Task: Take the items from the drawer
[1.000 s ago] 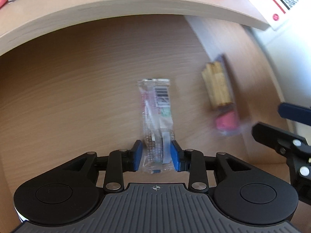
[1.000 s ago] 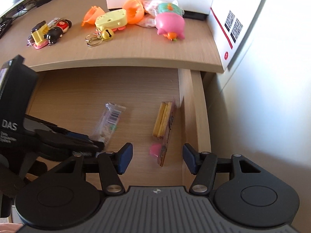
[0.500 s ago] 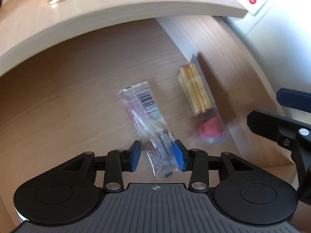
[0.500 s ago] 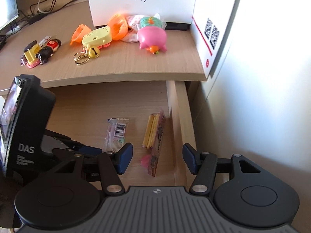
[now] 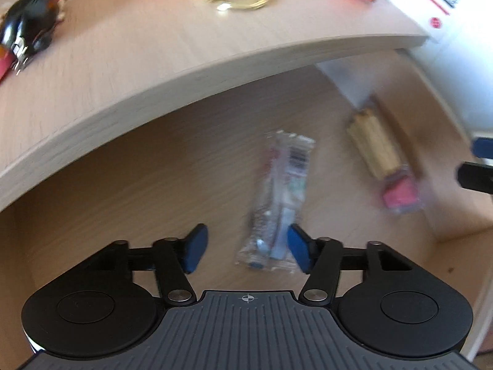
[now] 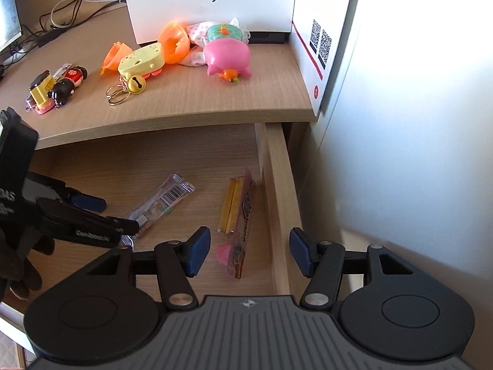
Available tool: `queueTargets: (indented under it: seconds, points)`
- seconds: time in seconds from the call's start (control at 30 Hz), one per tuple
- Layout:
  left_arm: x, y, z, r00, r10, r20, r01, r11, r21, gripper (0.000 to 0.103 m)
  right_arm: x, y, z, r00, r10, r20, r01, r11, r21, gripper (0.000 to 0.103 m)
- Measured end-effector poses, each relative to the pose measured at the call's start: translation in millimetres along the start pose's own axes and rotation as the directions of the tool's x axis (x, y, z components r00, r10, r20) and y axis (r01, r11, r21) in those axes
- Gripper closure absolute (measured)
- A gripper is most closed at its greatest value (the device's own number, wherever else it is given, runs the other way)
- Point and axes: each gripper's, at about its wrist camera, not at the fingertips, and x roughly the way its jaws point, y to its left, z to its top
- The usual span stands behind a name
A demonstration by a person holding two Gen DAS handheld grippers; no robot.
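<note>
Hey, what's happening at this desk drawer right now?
A person is emptying the open drawer with two handheld grippers. The left gripper, whose jaws have just been opening, hangs over a clear wrapped packet on the drawer floor, not gripping it. The right gripper waits open above a yellow-and-pink packet.

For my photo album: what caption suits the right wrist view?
Open right gripper hovers over a pencil packet in the open drawer.

Bright daylight glare off the white wall (image 6: 416, 123) at right, left-wrist view motion-blurred, fisheye-bowed edges.
</note>
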Motion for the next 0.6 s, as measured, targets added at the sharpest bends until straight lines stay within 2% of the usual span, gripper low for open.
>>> queueTargets:
  seconds: [0.1,0.23,0.3,0.43,0.5,0.53,0.6]
  points:
    - [-1.1,-10.0,2.6,0.999,-0.020,0.039,0.019,0.999,0.041,0.044,0.3,0.4,0.2,1.000,0.000,0.002,0.000,1.000,0.000,0.046]
    - [11.8,-29.8,2.1,1.000,0.027,0.005,-0.028,0.996,0.084,0.044,0.2,1.1,0.2,1.000,-0.001,0.001,0.001,1.000,-0.002,0.046]
    - [12.4,-34.8,0.6,0.999,0.052,0.012,-0.053,0.992,0.113,0.044,0.1,1.1,0.5,1.000,0.001,0.005,-0.001,1.000,-0.008,0.046]
    - [12.9,-35.7,2.0,0.998,0.058,0.008,-0.059,0.993,0.098,0.044,0.1,3.1,-0.7,1.000,-0.008,0.010,0.009,1.000,-0.020,0.046]
    - [12.3,-35.9,4.9,0.995,0.095,-0.004,-0.094,0.991,0.098,0.059,0.6,9.2,-2.5,1.000,-0.017,0.012,0.018,0.998,-0.054,0.046]
    - [12.1,-34.9,6.4,0.994,0.110,-0.009,-0.108,0.990,0.092,0.060,0.2,13.4,-3.9,0.999,-0.027,0.018,0.028,0.997,-0.078,0.046]
    - [9.8,-26.5,9.2,0.997,0.074,-0.028,-0.072,0.996,0.048,0.062,-1.1,20.8,-5.3,0.999,-0.043,0.029,0.046,0.992,-0.118,0.046]
